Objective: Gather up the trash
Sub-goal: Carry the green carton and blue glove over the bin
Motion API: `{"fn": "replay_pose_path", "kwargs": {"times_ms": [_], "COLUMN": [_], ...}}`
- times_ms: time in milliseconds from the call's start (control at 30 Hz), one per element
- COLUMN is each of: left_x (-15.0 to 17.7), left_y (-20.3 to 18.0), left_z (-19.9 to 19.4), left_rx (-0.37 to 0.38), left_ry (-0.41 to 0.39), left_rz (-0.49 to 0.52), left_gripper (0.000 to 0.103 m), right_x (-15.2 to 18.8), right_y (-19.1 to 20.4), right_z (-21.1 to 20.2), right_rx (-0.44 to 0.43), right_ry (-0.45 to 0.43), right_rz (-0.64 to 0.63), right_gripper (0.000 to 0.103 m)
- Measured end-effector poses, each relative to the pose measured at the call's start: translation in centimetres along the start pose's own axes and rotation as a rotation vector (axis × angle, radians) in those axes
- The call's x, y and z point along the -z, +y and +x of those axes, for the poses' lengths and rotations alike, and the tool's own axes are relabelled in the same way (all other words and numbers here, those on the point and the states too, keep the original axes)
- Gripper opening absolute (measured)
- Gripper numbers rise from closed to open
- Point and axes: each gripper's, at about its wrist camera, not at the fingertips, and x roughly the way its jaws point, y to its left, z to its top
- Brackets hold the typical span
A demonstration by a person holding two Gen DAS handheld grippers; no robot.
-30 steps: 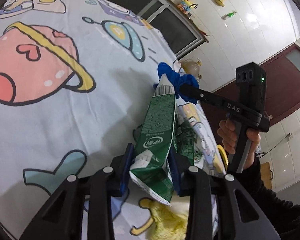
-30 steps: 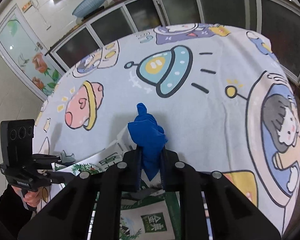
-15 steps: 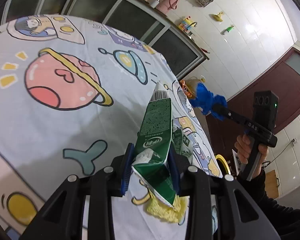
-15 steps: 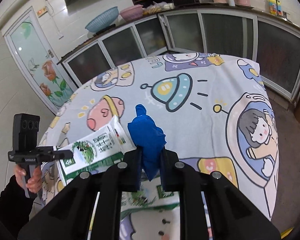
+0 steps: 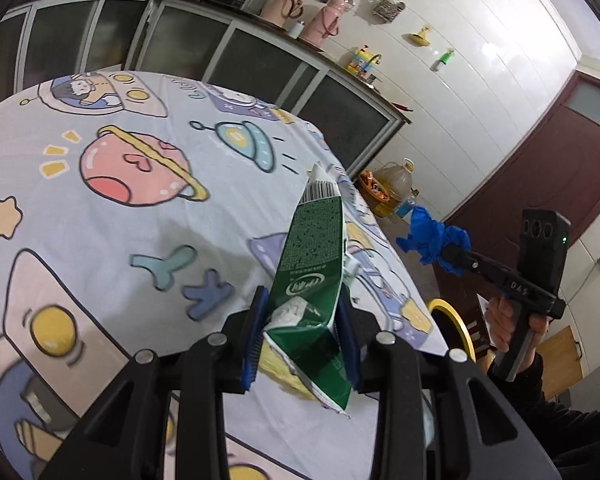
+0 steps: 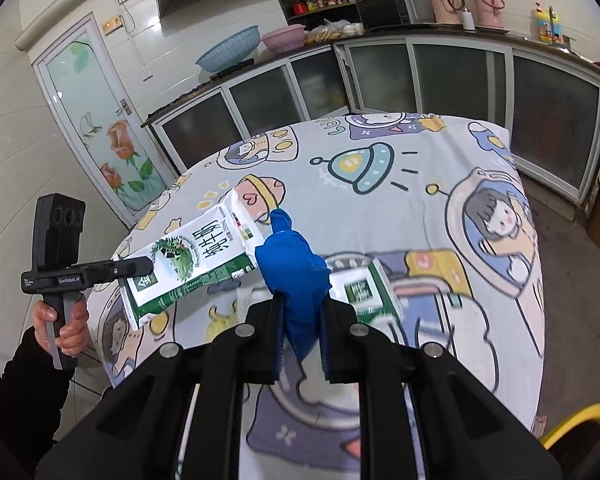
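My left gripper (image 5: 302, 334) is shut on a flattened green and white milk carton (image 5: 314, 276) and holds it in the air above the near edge of the table. The carton also shows in the right wrist view (image 6: 192, 258), held by the left gripper (image 6: 140, 266). My right gripper (image 6: 300, 332) is shut on a crumpled blue glove (image 6: 294, 264), lifted above the table. In the left wrist view the right gripper (image 5: 446, 256) holds the blue glove (image 5: 432, 238) out past the table's right edge.
A cartoon-print tablecloth (image 5: 120, 208) covers the round table. A second green carton (image 6: 364, 290) lies on the cloth in front of my right gripper. A yellow rim (image 5: 454, 326) stands beside the table. A yellow sponge-like piece (image 5: 284, 372) lies under the left jaws. Cabinets (image 6: 420, 76) line the far wall.
Both grippers have risen and pulled back from the table with their loads. The right gripper with the glove has moved away to the right of the carton, off the table edge.
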Motion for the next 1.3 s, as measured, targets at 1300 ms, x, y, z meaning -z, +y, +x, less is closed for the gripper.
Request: {"fn": "replay_pose_path", "kwargs": {"times_ms": [1300], "left_x": [5.8], "left_y": [-28.7], "left_z": [12.9], "left_rx": [0.164], "left_ry": [0.105], "left_rz": [0.394], "left_gripper": [0.031], "right_x": [17.8], "right_y": [-15.8], "right_z": [-21.0], "right_rx": [0.363], "right_ry": [-0.225], "right_rz": [0.415], "right_gripper": [0.014]}}
